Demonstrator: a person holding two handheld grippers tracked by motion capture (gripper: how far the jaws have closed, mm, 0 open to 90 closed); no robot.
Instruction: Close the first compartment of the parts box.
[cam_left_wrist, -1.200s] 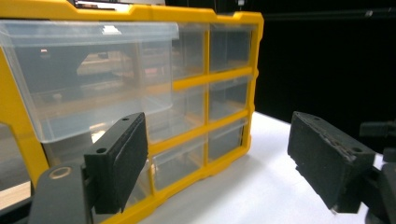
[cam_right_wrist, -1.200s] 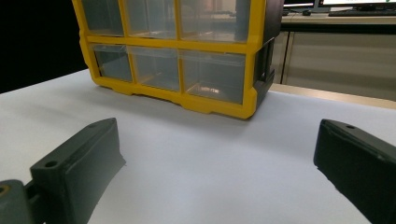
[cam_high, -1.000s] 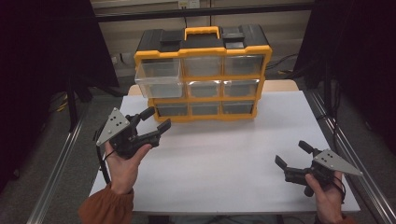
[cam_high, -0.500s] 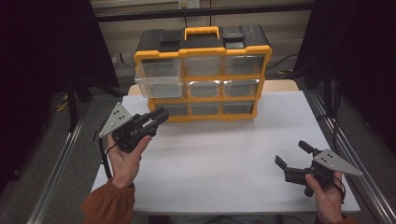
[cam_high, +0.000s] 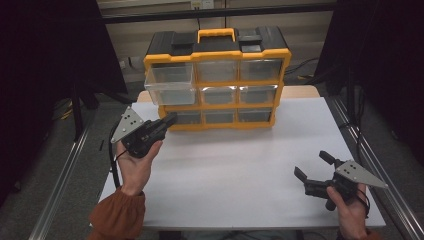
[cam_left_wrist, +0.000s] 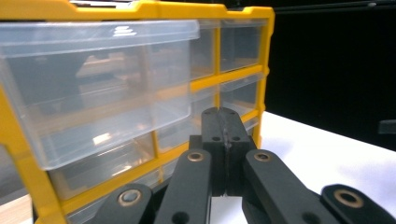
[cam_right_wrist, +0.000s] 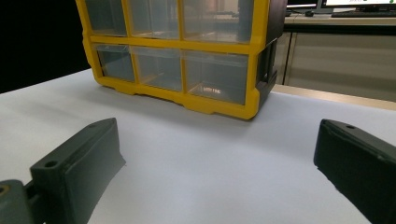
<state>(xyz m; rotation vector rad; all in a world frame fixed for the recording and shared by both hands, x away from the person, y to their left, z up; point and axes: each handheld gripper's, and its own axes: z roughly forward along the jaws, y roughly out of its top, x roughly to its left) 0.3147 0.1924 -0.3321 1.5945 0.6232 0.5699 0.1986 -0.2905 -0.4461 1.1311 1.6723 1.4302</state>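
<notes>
Left gripper is pressed together, its two black jaws meeting flat with nothing between them, as its own view makes plain; it is held up off the table, tips just in front of the bottom-left corner of the organizer. Whether the tips actually touch the yellow frame is hard to tell from the high view.

Table: a white top, the organizer at its far edge, both grippers over its near half and well apart.

Organizer: a yellow-and-black case with an orange handle on top and three rows of three clear drawers. One drawer, at the left of the upper rows, is pulled out past the front and juts toward the person; in the left gripper view it looms above and left of the jaws. The rest sit flush.

Right gripper rests low near the table's right front corner, jaws spread wide and holding nothing, aimed toward the organizer
</notes>
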